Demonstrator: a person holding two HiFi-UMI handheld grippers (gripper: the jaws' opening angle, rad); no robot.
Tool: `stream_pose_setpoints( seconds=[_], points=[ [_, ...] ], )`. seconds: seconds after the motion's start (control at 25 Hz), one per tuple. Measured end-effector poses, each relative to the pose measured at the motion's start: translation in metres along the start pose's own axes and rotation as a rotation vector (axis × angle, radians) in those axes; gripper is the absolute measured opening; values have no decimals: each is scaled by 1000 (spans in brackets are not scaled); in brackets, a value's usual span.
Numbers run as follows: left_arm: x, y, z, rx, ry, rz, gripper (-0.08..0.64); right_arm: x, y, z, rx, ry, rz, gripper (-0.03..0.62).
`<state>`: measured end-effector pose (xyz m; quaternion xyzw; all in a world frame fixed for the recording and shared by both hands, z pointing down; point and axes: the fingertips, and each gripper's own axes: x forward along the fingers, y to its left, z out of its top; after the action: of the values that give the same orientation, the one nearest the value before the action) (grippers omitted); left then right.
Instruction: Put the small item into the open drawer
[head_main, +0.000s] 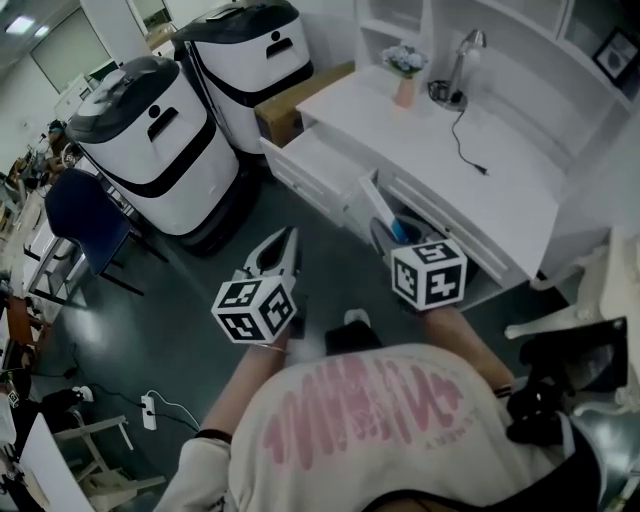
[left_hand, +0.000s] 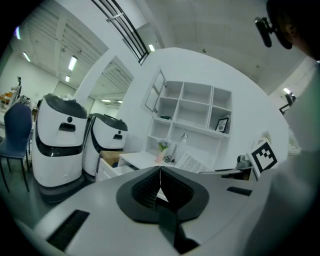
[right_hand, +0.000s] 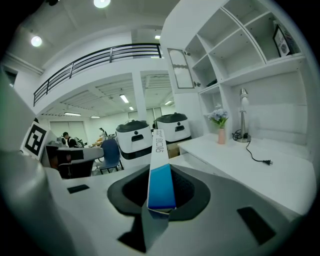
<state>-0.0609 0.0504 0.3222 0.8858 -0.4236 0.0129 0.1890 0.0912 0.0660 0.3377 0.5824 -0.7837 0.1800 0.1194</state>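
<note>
- Small box (right_hand: 158, 145), long and narrow with a blue end and a white printed length; it is clamped between the jaws of the right gripper (right_hand: 161, 172) and sticks out well past their tips; in the head view it hangs over the dark floor just in front of the desk's front edge, outside the drawer
- White desk (head_main: 450, 150) with open shelving above its back edge; its top is mostly bare
- Two big white-and-black machines (head_main: 150, 140) stand side by side on the floor to the left of the desk
- Open drawer (head_main: 320, 160), white, pulled out at the desk's left end, just beside a brown cardboard carton (head_main: 295, 105); the right gripper is near it but apart from it
- Blue chair (head_main: 80, 215) on the floor left of the machines
- Right gripper: jaws parted only by the box's narrow width, pads pressing on its two long sides
- Left gripper (left_hand: 160, 175): jaws brought together with nothing between them; it is held beside the right one, above the floor
- Silver desk lamp (head_main: 462, 60) at the back of the desk, its black cord (head_main: 465, 140) trailing across the top
- Pink vase (head_main: 404, 88) with pale flowers, just left of the lamp
</note>
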Motion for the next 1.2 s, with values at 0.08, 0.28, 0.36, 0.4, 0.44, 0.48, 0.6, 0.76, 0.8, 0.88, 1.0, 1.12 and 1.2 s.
stream_pose_setpoints(
  seconds=[0.08,0.28,0.36,0.4,0.44,0.48,0.6,0.76,0.8,0.88,1.0,1.12,1.2],
  points=[
    [27,7,10,14,-4,-4,29,26,-14,15,7,0,20,87],
    [93,35,41,-8,-31,35,29,89,-41,57,-17,3,84,87],
    [117,47,50,-10,-37,55,29,114,-51,72,-32,5,106,87],
    [129,52,54,-10,-38,63,29,126,-56,78,-38,5,117,87],
    [139,57,57,-9,-39,68,29,137,-60,84,-42,4,128,87],
    [149,61,59,-5,-41,72,29,148,-63,88,-48,3,138,87],
    [176,72,66,11,-46,72,29,177,-74,100,-65,-7,155,87],
    [203,95,66,10,-29,88,29,213,-84,103,-54,-2,163,87],
    [209,101,65,2,-25,92,29,221,-86,103,-48,5,166,87],
    [221,114,62,-30,-22,89,29,238,-89,100,-42,23,171,87],
    [239,134,53,-86,-3,87,29,264,-95,92,-26,56,172,87],
    [249,154,45,-131,18,88,29,285,-97,87,1,87,162,87],
    [255,166,40,-138,35,88,29,300,-98,84,15,103,155,87]
  ],
)
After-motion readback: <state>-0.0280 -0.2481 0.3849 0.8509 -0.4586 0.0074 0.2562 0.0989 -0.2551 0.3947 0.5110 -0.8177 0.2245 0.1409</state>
